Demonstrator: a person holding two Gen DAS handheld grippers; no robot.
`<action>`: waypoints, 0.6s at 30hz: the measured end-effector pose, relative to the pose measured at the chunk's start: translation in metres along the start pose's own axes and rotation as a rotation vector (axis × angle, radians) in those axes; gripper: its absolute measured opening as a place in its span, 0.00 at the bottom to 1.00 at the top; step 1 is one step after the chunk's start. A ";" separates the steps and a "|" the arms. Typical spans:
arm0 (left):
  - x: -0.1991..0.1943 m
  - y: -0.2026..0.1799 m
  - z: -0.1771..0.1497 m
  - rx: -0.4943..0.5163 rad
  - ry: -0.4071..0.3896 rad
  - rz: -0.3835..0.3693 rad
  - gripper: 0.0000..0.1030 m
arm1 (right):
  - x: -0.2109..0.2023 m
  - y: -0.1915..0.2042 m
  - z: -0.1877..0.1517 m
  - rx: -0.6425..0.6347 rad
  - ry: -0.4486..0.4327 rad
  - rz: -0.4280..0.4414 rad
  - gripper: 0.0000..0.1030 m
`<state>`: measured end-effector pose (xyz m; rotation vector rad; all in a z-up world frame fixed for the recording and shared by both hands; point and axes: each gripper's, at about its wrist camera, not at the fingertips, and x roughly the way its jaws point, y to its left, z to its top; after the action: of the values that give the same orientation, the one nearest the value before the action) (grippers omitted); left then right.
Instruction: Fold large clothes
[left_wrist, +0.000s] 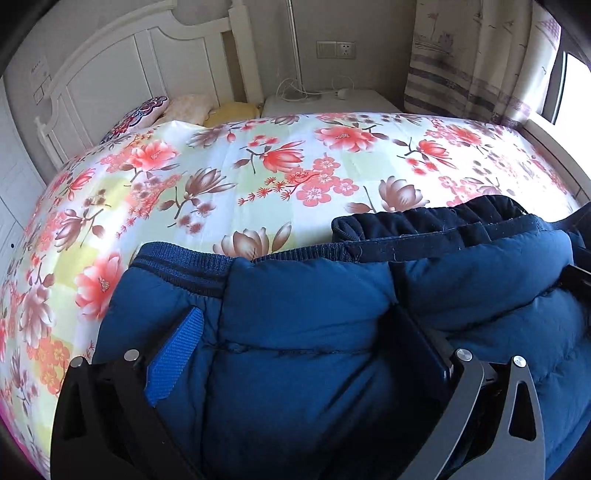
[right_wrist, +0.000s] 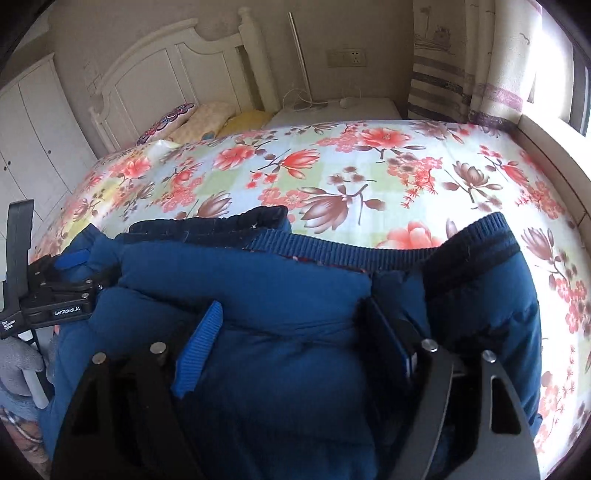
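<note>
Blue quilted padding fills the gap between both pairs of fingers: the left gripper (left_wrist: 299, 350) is clenched on a thick fold of the puffy blue padded jacket (left_wrist: 314, 295), and the right gripper (right_wrist: 295, 332) is clamped on another fold of it (right_wrist: 258, 295), just beside the left one (right_wrist: 55, 295). Ahead of the fingertips runs the jacket's ribbed knit hem (right_wrist: 332, 247). Beyond it spreads the floral bedsheet (left_wrist: 258, 166), then pillows (left_wrist: 184, 107) against the white headboard (left_wrist: 129, 74), with a striped curtain (left_wrist: 461, 55) far right.
</note>
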<state>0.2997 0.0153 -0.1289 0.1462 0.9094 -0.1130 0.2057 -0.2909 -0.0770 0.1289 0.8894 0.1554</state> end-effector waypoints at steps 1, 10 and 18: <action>0.000 0.001 0.000 -0.005 -0.001 -0.006 0.96 | 0.002 0.002 0.000 -0.010 0.006 -0.015 0.76; -0.004 0.000 0.002 -0.009 -0.011 -0.008 0.96 | -0.045 0.062 0.031 -0.106 -0.083 -0.075 0.74; -0.001 0.011 0.002 -0.059 -0.001 -0.058 0.96 | 0.045 0.107 0.032 -0.252 0.077 -0.124 0.74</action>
<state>0.3024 0.0254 -0.1257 0.0650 0.9154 -0.1395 0.2503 -0.1793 -0.0726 -0.1674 0.9443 0.1559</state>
